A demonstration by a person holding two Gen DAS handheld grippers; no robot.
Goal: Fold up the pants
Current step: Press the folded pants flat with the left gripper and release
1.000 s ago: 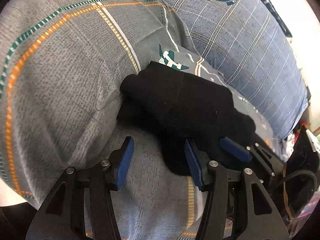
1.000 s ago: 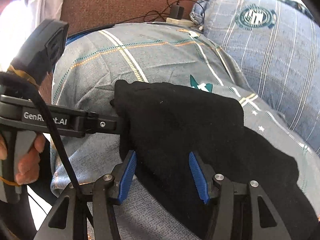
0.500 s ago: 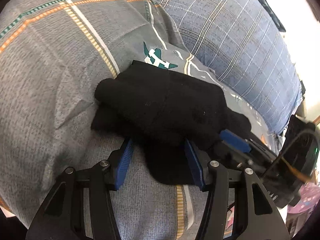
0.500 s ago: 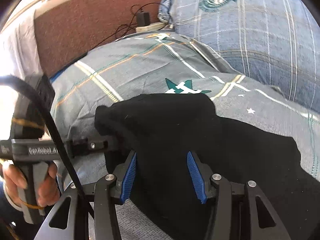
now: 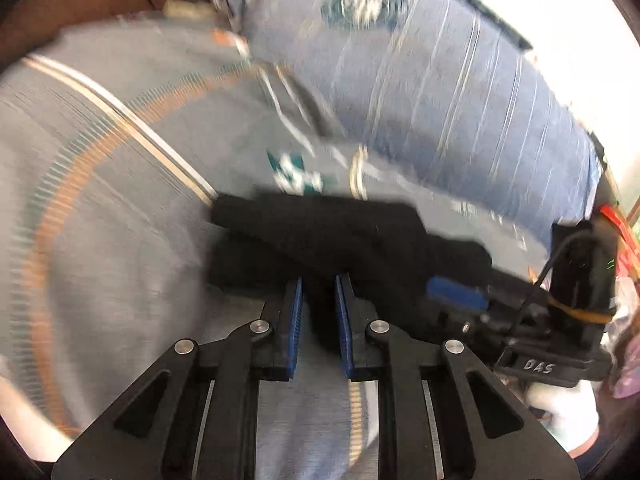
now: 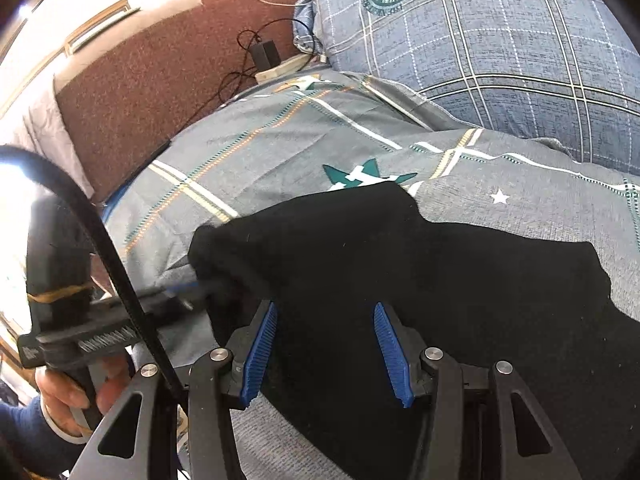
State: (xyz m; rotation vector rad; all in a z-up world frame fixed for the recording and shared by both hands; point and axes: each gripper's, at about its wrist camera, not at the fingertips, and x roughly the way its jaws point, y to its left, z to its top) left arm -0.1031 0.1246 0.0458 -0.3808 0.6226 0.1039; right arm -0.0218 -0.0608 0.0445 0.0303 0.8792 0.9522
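The black pants [image 6: 400, 264] lie folded in layers on the grey plaid bed cover [image 6: 256, 152]. In the blurred left wrist view my left gripper [image 5: 318, 284] is shut on the near edge of the pants [image 5: 328, 232]. My right gripper [image 6: 324, 312] is open, its blue pads on either side of the cloth at the pants' near edge. The left gripper also shows in the right wrist view [image 6: 176, 300], its tips under the pants' left corner. The right gripper shows in the left wrist view [image 5: 456, 292] at the pants' right side.
A large blue plaid pillow [image 6: 500, 48] lies at the back right. A brown headboard [image 6: 160, 72] stands behind, with a power strip and black charger [image 6: 268, 60] and cables on the bed's far edge.
My left gripper has closed from open onto the pants' near edge and is moving, so its view is blurred. My right gripper has stayed open over the cloth.
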